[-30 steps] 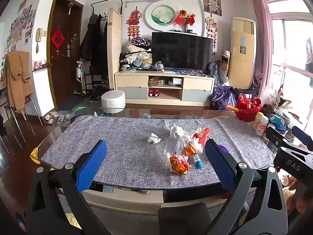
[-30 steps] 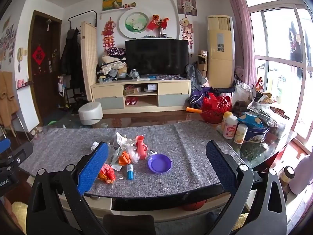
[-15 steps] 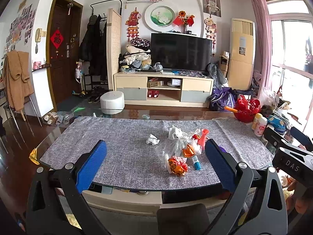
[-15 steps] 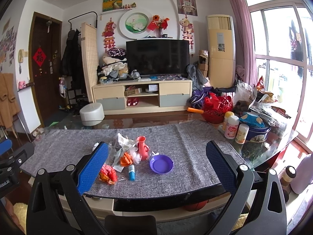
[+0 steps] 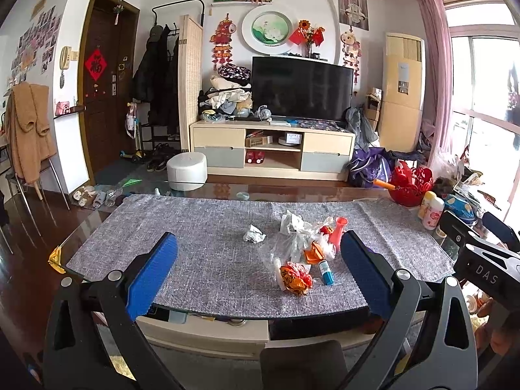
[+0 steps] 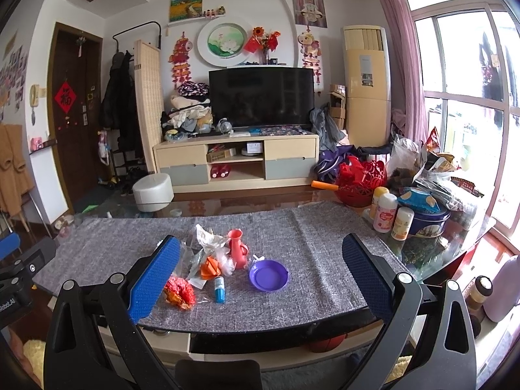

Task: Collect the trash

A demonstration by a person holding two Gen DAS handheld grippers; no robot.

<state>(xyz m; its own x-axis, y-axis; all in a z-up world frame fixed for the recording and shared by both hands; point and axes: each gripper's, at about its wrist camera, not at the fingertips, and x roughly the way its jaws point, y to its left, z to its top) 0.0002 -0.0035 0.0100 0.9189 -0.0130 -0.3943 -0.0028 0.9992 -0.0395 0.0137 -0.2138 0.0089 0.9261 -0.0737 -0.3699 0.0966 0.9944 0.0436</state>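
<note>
The trash lies clustered mid-bench on the grey mat (image 5: 201,253): one crumpled white paper wad (image 5: 254,234), one red-orange foil wrapper (image 6: 178,292), one orange scrap (image 6: 209,266), some clear plastic film (image 5: 286,247); all look light, soft and crushable, best pinched at a raised fold. Left hand-held gripper (image 5: 256,279) and right hand-held gripper (image 6: 260,279) both stand released, empty, short of the bench.

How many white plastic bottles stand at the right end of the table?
3, clustered on the bare glass past the grey cloth: a yellow-capped one at the back, a white-capped, pink-labelled one in front, a smaller one beside the blue tin. More may hide behind the bags.
</note>
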